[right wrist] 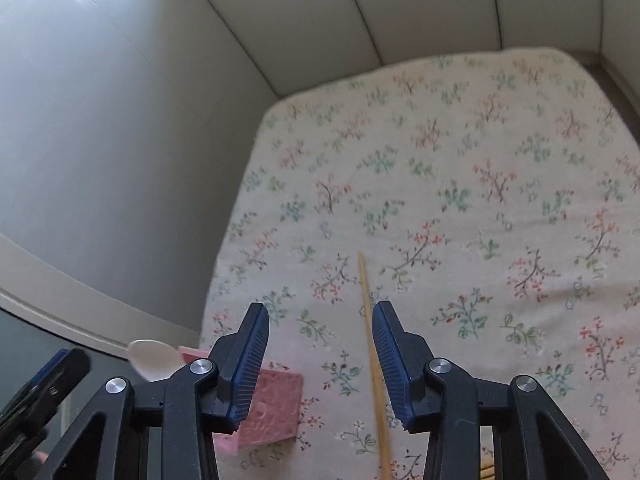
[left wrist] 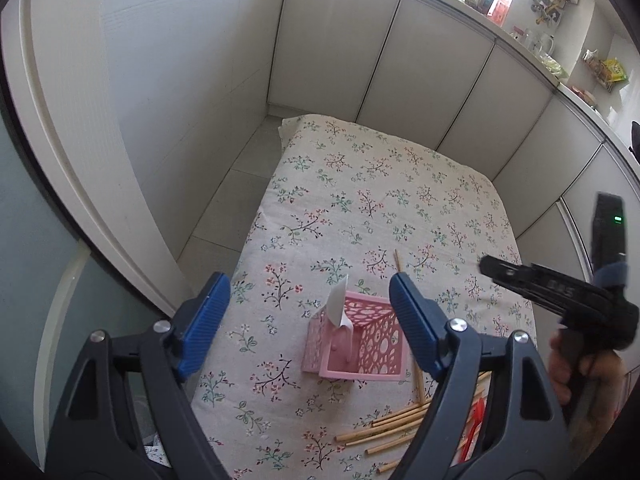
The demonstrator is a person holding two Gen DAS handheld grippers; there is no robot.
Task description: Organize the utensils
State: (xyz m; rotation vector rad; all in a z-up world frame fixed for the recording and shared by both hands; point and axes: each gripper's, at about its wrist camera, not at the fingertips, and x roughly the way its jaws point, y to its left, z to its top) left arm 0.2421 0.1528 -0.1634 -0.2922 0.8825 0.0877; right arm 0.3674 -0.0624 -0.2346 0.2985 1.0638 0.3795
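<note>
A pink perforated holder stands on the flowered tablecloth with a white spoon upright in it. My left gripper hangs open above it, nothing between its blue pads. One bamboo chopstick lies just right of the holder, and several more chopsticks are piled near the front edge. In the right wrist view my right gripper is open over that single chopstick, which lies on the cloth close to the right pad without being pressed. The holder and spoon show at lower left.
A red utensil lies among the piled chopsticks. A hand holds the right gripper at the table's right side. White cabinet doors stand close behind the table, and a cluttered counter runs above them.
</note>
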